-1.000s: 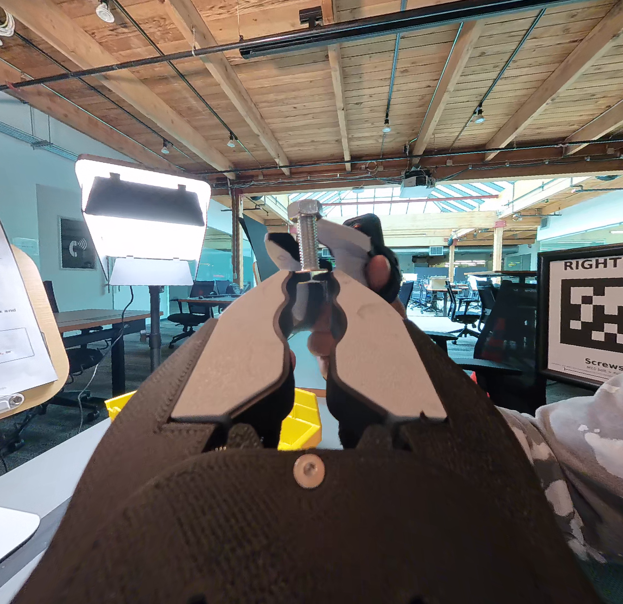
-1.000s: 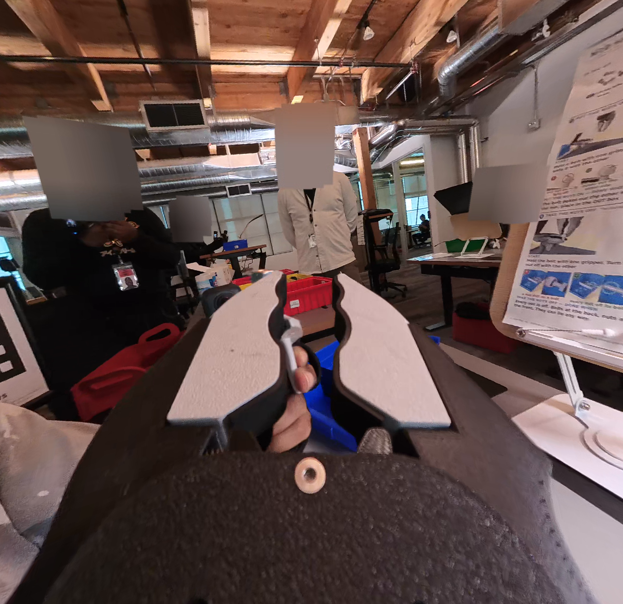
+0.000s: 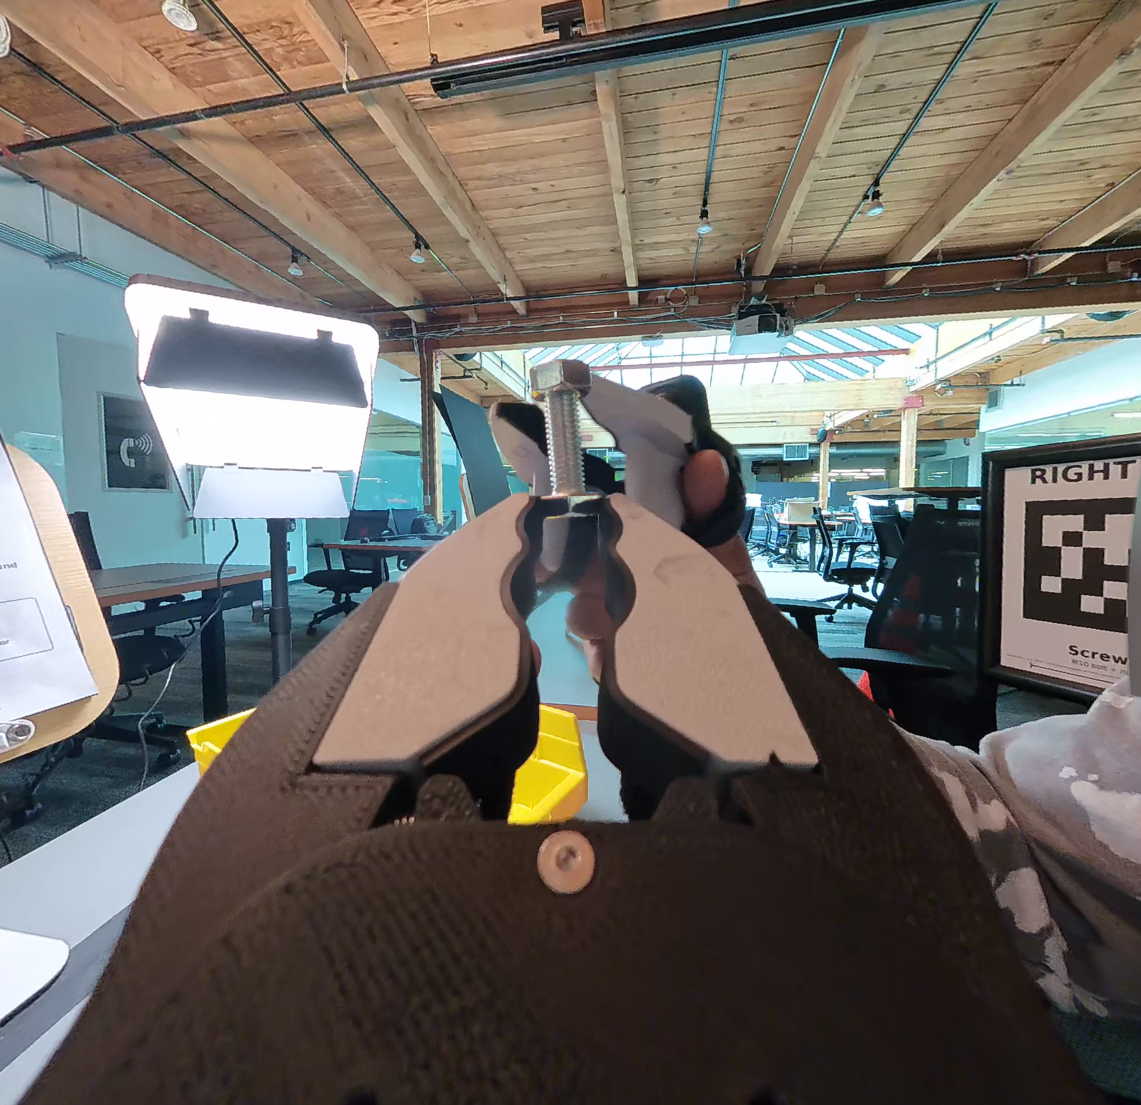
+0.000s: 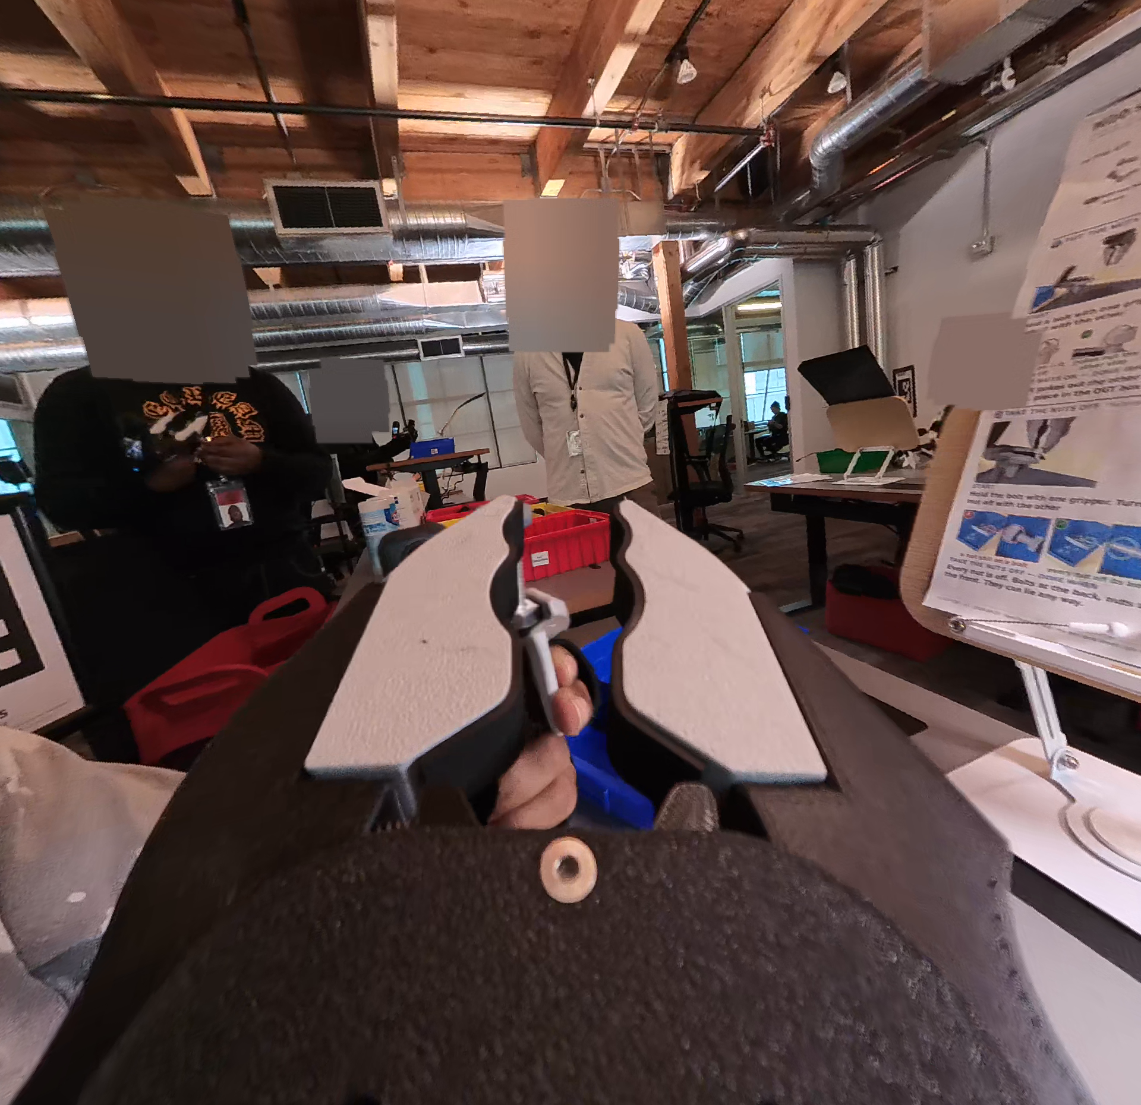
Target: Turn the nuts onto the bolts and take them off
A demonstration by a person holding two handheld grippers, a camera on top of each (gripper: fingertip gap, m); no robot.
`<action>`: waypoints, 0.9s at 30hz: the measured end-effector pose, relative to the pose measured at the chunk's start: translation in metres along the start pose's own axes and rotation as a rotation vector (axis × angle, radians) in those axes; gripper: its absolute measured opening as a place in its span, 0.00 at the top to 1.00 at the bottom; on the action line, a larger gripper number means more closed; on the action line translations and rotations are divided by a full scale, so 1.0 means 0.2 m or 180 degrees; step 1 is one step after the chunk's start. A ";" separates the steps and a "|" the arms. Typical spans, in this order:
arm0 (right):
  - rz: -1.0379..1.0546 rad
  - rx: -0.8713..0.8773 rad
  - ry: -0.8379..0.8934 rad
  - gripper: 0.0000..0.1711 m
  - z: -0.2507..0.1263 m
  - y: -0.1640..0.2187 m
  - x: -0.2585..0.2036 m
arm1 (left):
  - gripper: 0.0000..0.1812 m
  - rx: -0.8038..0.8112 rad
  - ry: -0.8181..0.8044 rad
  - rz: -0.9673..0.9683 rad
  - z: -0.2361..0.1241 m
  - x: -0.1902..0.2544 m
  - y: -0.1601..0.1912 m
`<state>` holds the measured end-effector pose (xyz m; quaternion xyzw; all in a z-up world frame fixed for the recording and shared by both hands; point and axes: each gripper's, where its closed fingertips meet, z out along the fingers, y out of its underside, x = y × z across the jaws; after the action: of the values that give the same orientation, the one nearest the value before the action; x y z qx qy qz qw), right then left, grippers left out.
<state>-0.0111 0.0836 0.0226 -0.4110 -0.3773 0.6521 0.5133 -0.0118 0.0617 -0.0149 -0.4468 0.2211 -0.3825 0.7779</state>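
Wooden beams [image 3: 432,168] run across the ceiling above. Up close, the left gripper [image 3: 569,507] pinches a nut [image 3: 571,502] on a bolt [image 3: 563,433] that stands straight up, head on top. Behind it, the right gripper [image 3: 571,433] is spread wide around the bolt.

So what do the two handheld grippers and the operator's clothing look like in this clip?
Both grippers look alike. The left gripper and the right gripper each have two flat, light grey fingers with wavy black inner edges, set in a black, ribbed, printed-looking body with a round pale rivet in the middle. No cables show. The operator wears a sleeve in a grey and white mottled pattern.
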 end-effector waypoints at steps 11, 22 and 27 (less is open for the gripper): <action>0.0013 0.0009 -0.0005 0.86 0.00 0.00 0.01 | 0.90 0.0023 0.0004 0.0003 0.00 0.00 -0.01; -0.0161 -0.0186 -0.0193 0.84 0.03 0.06 -0.07 | 0.90 -0.0094 0.0009 0.0054 0.01 0.01 0.03; -0.0196 -0.0384 -0.0268 0.90 0.03 0.10 -0.08 | 0.90 -0.0191 0.0009 0.0069 0.02 0.00 0.07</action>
<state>-0.0206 0.0648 0.0094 -0.4016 -0.4495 0.6289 0.4910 -0.0038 0.0680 -0.0257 -0.4670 0.2384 -0.3678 0.7680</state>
